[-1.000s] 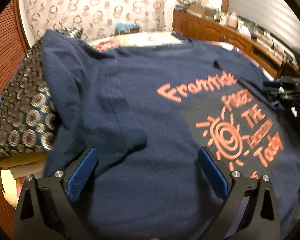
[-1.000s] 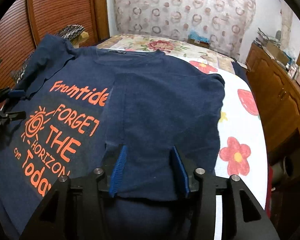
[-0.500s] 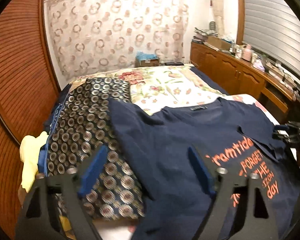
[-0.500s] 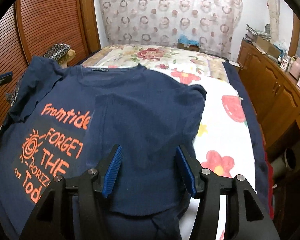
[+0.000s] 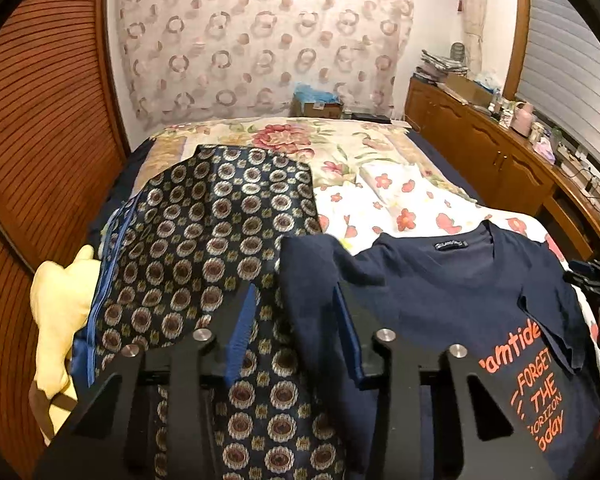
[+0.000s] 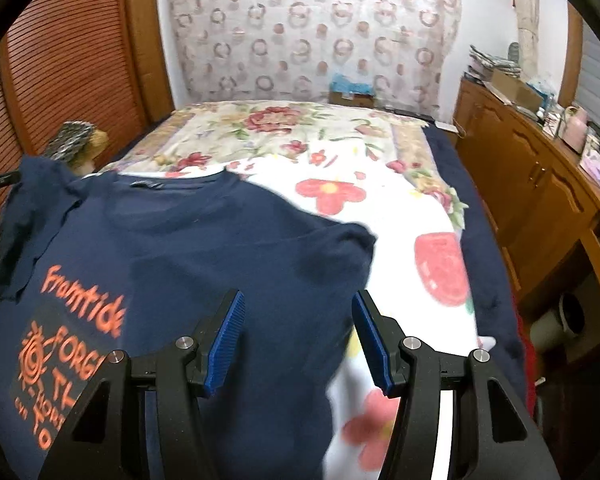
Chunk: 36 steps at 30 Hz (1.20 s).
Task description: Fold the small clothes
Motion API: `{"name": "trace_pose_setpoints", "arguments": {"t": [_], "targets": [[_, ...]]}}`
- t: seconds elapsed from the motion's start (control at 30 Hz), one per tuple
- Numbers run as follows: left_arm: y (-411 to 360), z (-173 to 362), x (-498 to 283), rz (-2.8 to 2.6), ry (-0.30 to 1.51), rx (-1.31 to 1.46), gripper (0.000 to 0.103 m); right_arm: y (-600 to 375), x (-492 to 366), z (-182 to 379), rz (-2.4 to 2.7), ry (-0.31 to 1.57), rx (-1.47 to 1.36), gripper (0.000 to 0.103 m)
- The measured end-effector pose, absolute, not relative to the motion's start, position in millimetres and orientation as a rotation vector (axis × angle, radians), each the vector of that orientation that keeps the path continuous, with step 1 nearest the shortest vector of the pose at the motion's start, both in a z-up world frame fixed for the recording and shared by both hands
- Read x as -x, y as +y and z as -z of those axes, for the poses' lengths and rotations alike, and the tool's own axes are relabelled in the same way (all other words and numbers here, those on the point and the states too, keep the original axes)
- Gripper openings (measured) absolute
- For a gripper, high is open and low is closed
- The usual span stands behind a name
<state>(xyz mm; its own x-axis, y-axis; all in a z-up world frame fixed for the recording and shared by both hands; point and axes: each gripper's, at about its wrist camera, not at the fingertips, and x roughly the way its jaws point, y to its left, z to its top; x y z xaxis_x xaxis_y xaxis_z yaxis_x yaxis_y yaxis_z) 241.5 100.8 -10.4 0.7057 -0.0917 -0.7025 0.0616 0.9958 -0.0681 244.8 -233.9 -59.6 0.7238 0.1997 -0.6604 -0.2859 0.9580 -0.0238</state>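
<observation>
The shirt is navy with orange lettering. The cloth is dark blue with round medallions. The sheet is white with red flowers. The gripper pads are blue.

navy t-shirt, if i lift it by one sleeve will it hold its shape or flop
Probably flops: the navy t-shirt lies limp and creased on the bed. Its sleeve between the left gripper fingers looks thin, so likely light. The body would likely trail and unfold.

A: Where does the T-shirt lie?
B: On the bed, at its near end.
A: And the patterned cloth?
B: Also on the bed, just left of the T-shirt; the cabinet stands right of the bed.
</observation>
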Motion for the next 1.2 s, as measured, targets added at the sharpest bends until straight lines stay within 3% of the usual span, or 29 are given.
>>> {"name": "trace_pose_setpoints", "arguments": {"t": [0.2,0.23,0.33,0.83,0.87,0.93,0.97,1.0,1.2], "targets": [[97.0,12.7,-255.5,0.079,0.801,0.018,0.036,-237.5,-269.1,63.8,-0.247,0.738,0.112,0.058],[95.0,14.0,-257.5,0.09,0.806,0.017,0.031,-238.5,-272.2,63.5,-0.245,0.741,0.112,0.058],[89.3,16.4,-260.9,0.121,0.824,0.011,0.004,-239.6,-279.1,65.8,-0.246,0.75,0.101,0.058],[57.3,-33.6,-201.4,0.211,0.663,-0.037,0.003,-244.6,-320.8,75.4,-0.256,0.807,0.035,0.058],[56.1,-34.6,-197.2,0.215,0.658,-0.04,0.003,-242.7,-321.0,75.5,-0.257,0.804,0.036,0.055],[54.0,-35.5,-189.1,0.221,0.647,-0.041,0.002,-238.1,-317.9,76.0,-0.279,0.794,0.041,0.035],[54.4,-35.7,-184.3,0.227,0.642,-0.034,0.003,-235.7,-317.0,76.9,-0.3,0.758,0.05,0.011],[55.2,-36.2,-178.6,0.232,0.636,-0.026,0.003,-231.0,-314.6,77.2,-0.322,0.749,0.075,0.006],[60.9,-49.6,-127.9,0.25,0.565,-0.008,0.002,-233.6,-255.5,29.2,-0.387,0.544,0.119,0.005]]}}
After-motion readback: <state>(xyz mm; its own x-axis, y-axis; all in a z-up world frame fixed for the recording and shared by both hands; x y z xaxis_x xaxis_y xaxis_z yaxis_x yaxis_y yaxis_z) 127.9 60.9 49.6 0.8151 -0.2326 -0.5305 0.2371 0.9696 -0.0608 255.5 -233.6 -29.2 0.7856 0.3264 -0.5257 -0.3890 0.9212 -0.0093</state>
